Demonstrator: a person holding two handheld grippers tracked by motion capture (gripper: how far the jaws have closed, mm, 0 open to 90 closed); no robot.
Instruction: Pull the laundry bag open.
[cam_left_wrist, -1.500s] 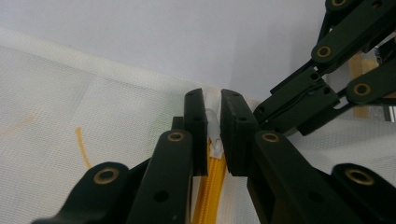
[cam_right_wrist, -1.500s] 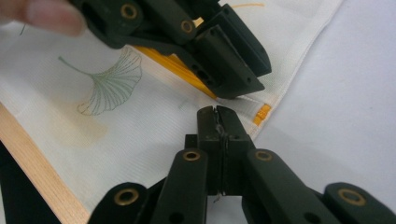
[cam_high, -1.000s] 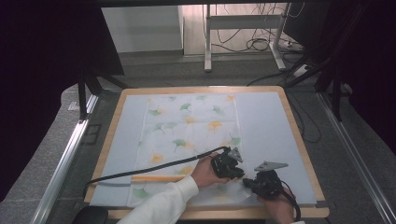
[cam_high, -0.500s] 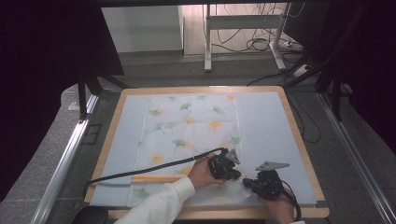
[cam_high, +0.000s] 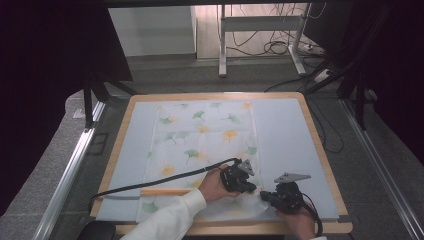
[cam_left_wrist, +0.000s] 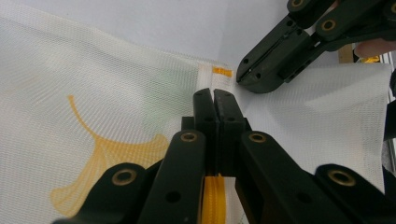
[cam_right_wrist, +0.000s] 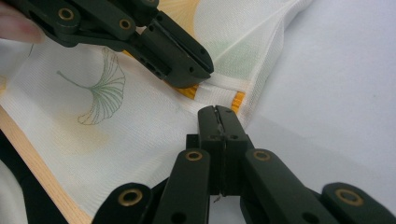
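White mesh cloth (cam_high: 205, 145) with ginkgo leaves lies flat across the middle of the table (cam_high: 320, 145). In the lower part of the high view your left gripper (cam_high: 239, 179) has crept toward the right gripper (cam_high: 280, 196). Both jaws are closed on the cloth's near edge, close together, so you look ready to lift or fold.

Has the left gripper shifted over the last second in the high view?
Barely, if at all. The left gripper sits at the same spot near the cloth corner, the same gap from the tray's near wooden edge.
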